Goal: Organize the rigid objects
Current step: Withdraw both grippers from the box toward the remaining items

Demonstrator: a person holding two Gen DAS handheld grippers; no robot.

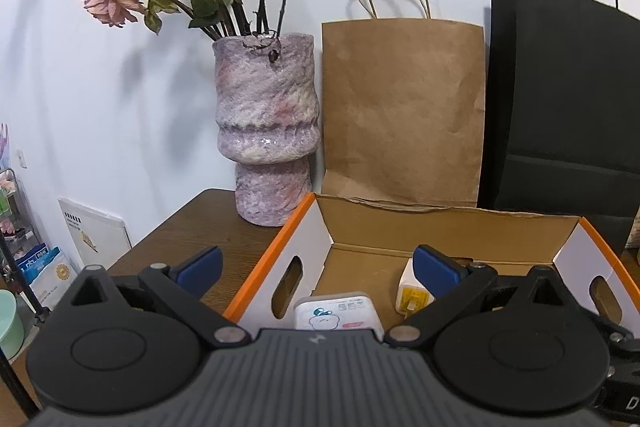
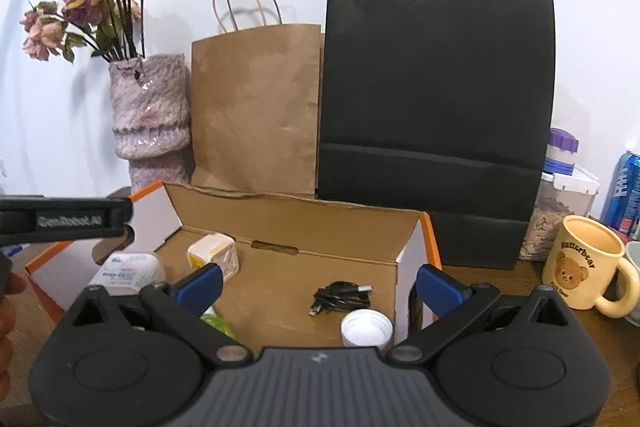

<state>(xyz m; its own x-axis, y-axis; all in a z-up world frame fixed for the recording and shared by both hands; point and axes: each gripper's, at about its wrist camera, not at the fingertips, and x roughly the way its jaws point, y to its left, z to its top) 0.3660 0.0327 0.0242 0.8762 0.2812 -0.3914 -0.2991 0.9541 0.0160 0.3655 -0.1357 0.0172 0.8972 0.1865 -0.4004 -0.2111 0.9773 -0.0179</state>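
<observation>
Both the left tongs (image 1: 316, 267) and right tongs (image 2: 318, 283) hung spread wide and empty over the orange-edged cardboard box (image 2: 280, 223) near the dark wooden counter's (image 1: 188, 223) back edge. Inside lay a white charger cube (image 2: 214, 257), coiled black cable (image 2: 340, 297) and white plastic cap (image 2: 366, 331). A careless reach could have tangled the cable or knocked the cream bear-printed mug (image 2: 588, 263) just beside the box.

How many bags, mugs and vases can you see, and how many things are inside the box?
Paper bags: 2, brown and black
Vases: 1
Mugs: 1
Things in the box: 5, tissue pack, charger, cable, white cap, green item
Total: 9
</observation>
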